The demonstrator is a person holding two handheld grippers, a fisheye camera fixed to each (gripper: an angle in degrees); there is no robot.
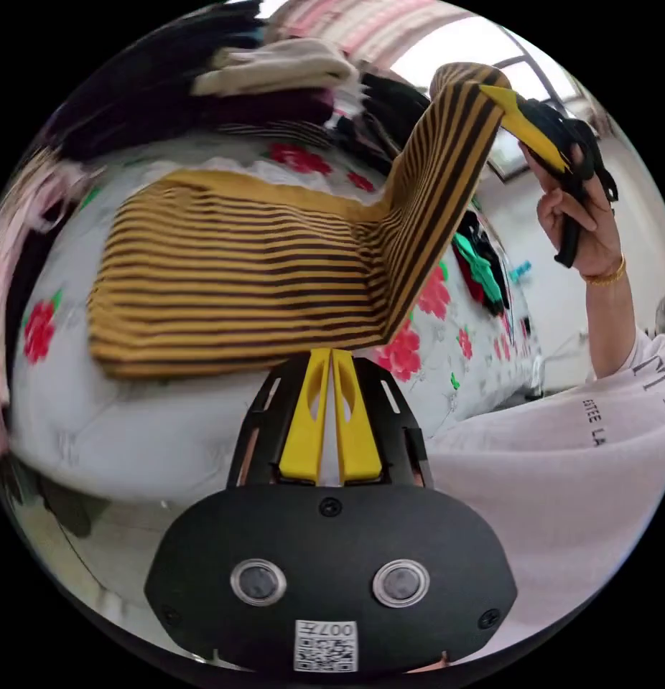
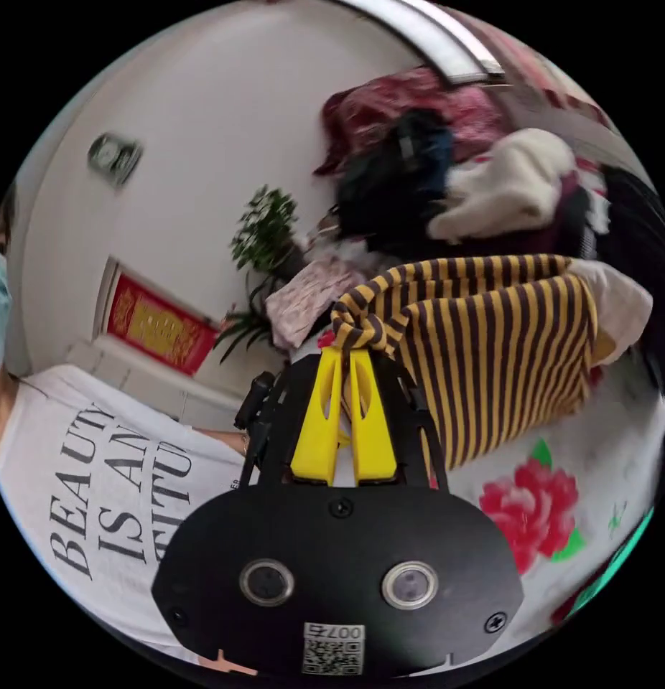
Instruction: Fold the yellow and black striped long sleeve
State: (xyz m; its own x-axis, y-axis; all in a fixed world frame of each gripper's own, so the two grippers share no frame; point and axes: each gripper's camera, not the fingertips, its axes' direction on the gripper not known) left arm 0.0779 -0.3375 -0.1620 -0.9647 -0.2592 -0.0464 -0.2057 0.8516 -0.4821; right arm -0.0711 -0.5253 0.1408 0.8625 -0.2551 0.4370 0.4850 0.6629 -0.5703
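Left gripper view: the striped long sleeve (image 1: 239,280) lies with its body flat on a white bedsheet (image 1: 131,430) printed with red flowers. One sleeve rises steeply from it to the right gripper (image 1: 523,122), held by a hand (image 1: 584,222). Whether that sleeve's cuff is pinched is hard to judge here; the jaw tips are partly hidden behind cloth.

Left gripper (image 1: 331,355): jaws closed together, tips at the near hem of the shirt, and seemingly no fabric between them, though the tips meet the hem edge and motion blur leaves it unsure.

Right gripper view: right gripper's jaws nearly closed on a bunched fold of striped cloth at their tips. The shirt body hangs beyond, its lower edge cut off by the gripper housing.

Clothes pile (image 2: 476,165) behind the shirt, blurred. Person's white printed shirt (image 2: 88,474) at the frame edge.
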